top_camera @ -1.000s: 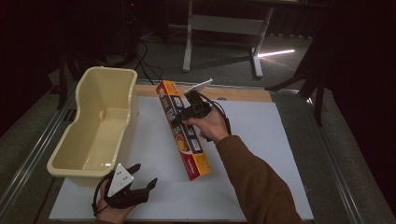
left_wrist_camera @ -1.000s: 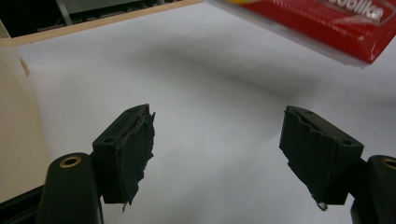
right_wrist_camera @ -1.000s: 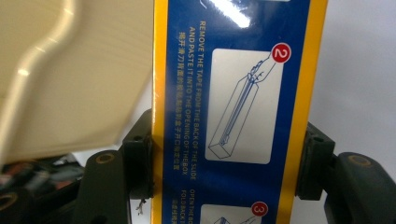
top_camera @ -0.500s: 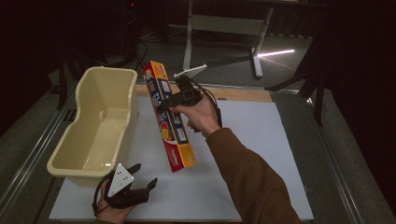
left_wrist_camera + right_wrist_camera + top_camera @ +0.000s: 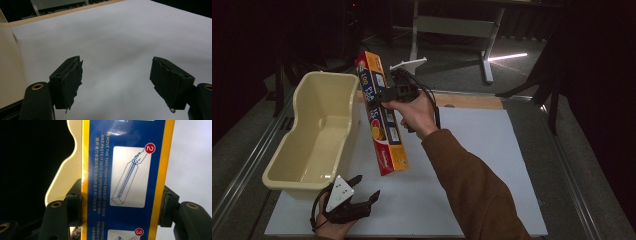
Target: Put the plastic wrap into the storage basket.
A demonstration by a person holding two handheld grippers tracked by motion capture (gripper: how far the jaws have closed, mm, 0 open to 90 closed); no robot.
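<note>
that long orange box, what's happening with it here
A person has the long orange box clamped across its width in the right tongs, held tilted in the air above the white table, beside the cream tub. The left tongs rest open near the table's front edge, holding nothing. The tub looks empty, so the box may be headed there.

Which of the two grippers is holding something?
The right gripper: its jaws clamp the long box in the air. The left gripper is open above the white table.
</note>
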